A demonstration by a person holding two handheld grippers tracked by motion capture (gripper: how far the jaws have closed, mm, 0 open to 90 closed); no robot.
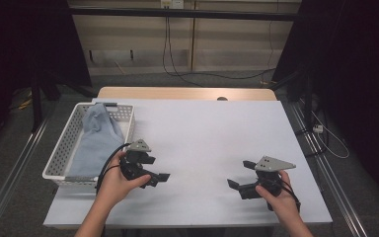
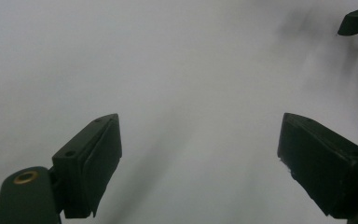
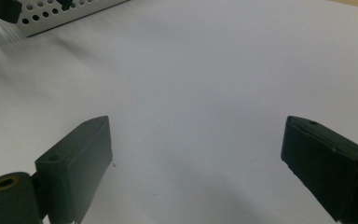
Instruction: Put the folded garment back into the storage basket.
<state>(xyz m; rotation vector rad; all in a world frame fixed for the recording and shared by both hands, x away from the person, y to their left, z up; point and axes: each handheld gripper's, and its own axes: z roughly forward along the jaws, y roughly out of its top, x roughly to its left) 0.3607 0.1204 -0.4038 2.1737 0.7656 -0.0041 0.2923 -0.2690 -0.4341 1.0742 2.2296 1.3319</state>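
White-topped table (image 1: 207, 133), 1 perforated white basket (image 1: 61, 153) at its left edge

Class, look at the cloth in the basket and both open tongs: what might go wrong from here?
1. The blue cloth drapes over the white basket rim; pulling it may drag or tip the basket, which sits near the table's left edge.
2. The left tongs point away from the basket, so reaching needs a turn.
3. The right tongs are far off.
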